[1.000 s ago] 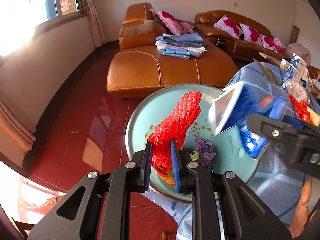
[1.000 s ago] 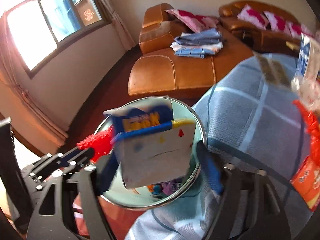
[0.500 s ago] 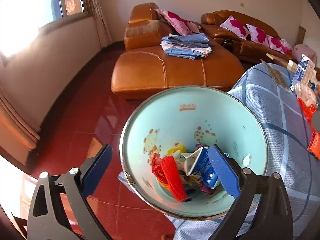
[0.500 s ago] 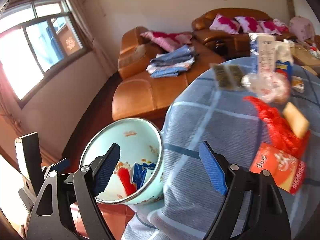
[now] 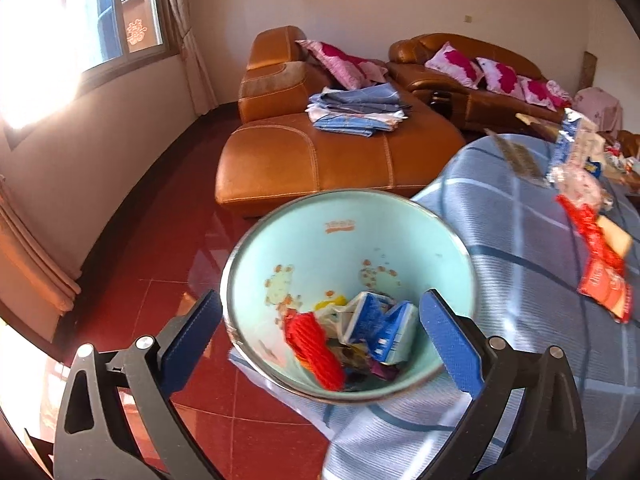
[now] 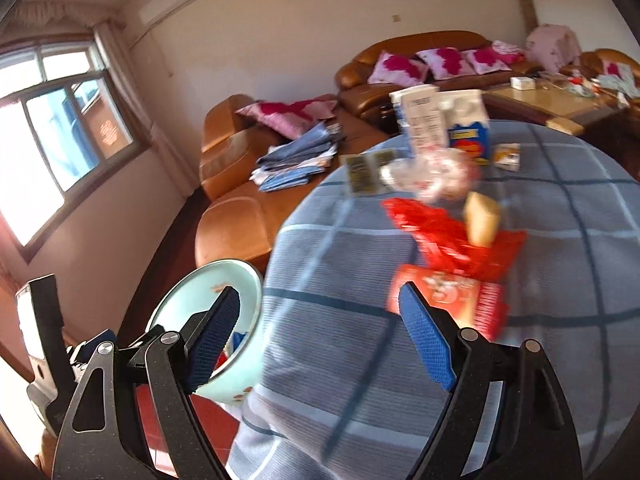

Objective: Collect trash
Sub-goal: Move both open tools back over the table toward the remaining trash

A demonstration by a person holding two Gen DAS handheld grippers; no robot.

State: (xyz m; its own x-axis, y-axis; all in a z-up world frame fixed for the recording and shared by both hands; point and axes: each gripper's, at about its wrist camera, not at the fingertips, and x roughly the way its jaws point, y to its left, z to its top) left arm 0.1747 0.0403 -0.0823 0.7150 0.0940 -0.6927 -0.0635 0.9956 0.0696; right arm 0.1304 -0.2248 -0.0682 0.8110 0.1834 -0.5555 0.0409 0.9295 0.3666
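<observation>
With red netting [image 5: 316, 344] and a crushed blue carton [image 5: 380, 326] lying at its bottom, the pale green bin [image 5: 348, 236] stands on the red floor, touching the table's checked cloth [image 5: 532, 280]. Left gripper [image 5: 320, 326]: fingers wide apart, empty, above the bin. Right gripper [image 6: 320, 332]: also spread, empty, over the cloth near a red packet [image 6: 460, 300] and red wrapper [image 6: 436, 228].

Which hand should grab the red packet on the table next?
Right. Its open tool faces the table, with the red packet just ahead of its right finger. The left tool, also open, hangs over the bin, and the packet lies far to its side.
</observation>
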